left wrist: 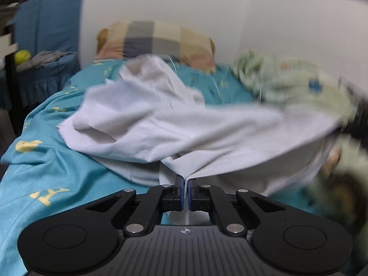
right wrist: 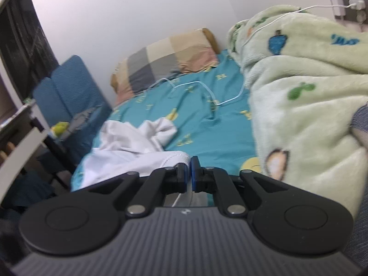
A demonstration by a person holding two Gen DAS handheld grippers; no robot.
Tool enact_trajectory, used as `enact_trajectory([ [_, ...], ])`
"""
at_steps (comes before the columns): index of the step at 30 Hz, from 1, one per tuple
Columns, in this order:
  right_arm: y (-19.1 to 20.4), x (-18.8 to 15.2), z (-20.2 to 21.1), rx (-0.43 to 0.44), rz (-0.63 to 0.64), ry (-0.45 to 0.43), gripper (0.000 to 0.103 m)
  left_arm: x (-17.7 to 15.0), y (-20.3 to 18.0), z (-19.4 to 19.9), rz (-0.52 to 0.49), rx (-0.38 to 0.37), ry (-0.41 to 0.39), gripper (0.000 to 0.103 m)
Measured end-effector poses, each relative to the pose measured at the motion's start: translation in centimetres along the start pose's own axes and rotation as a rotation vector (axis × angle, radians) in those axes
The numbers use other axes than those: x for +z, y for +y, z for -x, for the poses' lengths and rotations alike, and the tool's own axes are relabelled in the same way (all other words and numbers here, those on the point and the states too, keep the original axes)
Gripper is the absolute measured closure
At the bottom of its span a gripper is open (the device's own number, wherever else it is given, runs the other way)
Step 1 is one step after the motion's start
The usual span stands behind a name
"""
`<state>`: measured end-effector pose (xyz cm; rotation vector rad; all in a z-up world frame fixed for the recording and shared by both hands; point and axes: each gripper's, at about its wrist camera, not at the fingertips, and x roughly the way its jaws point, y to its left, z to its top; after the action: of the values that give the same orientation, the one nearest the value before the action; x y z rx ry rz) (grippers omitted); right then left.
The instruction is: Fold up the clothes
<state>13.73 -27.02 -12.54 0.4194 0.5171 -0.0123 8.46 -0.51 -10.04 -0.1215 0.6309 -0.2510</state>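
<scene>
A white garment [left wrist: 161,126] lies rumpled across the teal bed sheet [left wrist: 46,172], and its ribbed hem is stretched out to the right. My left gripper [left wrist: 185,181] is shut on that hem, with a strip of ribbed cloth pinched between its blue pads. In the right wrist view the same garment [right wrist: 128,147] bunches at the left, and its ribbed edge runs into my right gripper [right wrist: 188,168]. That gripper is shut with white cloth showing in and under the jaws. The right side of the left wrist view is blurred.
A checked pillow [left wrist: 156,41] leans on the wall at the head of the bed. A pale green fleece blanket [right wrist: 299,92] is heaped along the right side. A white cable [right wrist: 207,87] trails over the sheet [right wrist: 207,126] from a wall socket [right wrist: 347,7]. Blue cushions [right wrist: 69,87] stand at the left.
</scene>
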Motion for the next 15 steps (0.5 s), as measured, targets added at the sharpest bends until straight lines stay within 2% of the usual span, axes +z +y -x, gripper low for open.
enact_trajectory([
  [3, 0.4, 0.1, 0.6, 0.013, 0.019, -0.020, 0.097, 1.9, 1.2, 3.8, 0.069, -0.013, -0.103, 0.100],
  [6, 2.0, 2.0, 2.5, 0.073, 0.041, -0.055, 0.097, 4.5, 2.0, 8.1, 0.092, -0.012, -0.200, 0.101],
  [9, 4.7, 5.4, 5.7, 0.148, 0.079, -0.126, 0.097, 8.5, 2.2, 13.1, 0.071, -0.026, -0.309, 0.101],
  [15, 11.4, 13.9, 16.0, 0.299, 0.138, -0.352, 0.097, 19.4, 1.2, 25.2, -0.065, -0.062, -0.476, 0.100],
])
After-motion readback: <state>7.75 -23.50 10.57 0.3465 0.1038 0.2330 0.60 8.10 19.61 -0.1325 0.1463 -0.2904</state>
